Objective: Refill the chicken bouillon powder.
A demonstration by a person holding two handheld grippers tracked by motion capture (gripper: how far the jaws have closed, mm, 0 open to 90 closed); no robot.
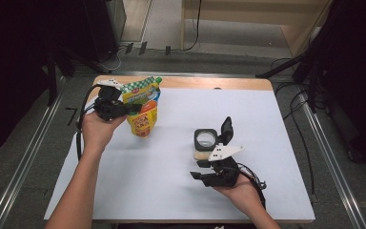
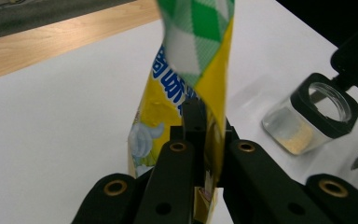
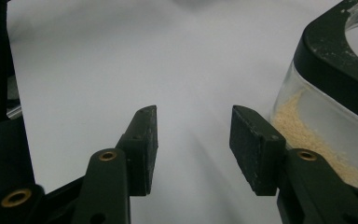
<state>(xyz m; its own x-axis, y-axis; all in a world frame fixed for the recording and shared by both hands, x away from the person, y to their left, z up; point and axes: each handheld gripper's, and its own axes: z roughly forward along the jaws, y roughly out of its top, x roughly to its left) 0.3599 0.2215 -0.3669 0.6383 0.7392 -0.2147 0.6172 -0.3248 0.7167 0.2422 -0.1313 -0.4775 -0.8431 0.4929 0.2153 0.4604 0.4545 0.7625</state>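
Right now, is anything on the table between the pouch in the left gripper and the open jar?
Nothing visible. The left gripper is shut on the pouch, and bare white table cover lies between it and the open jar. The jar's lid is flipped back, and the right gripper waits open just beside the jar.

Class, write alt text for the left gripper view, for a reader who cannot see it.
The left hand-held gripper is clamped on a yellow plastic refill pouch with a green-and-white checked top, above a white table sheet. To the right stands a clear square jar with a black rim, its lid open, holding some beige powder.
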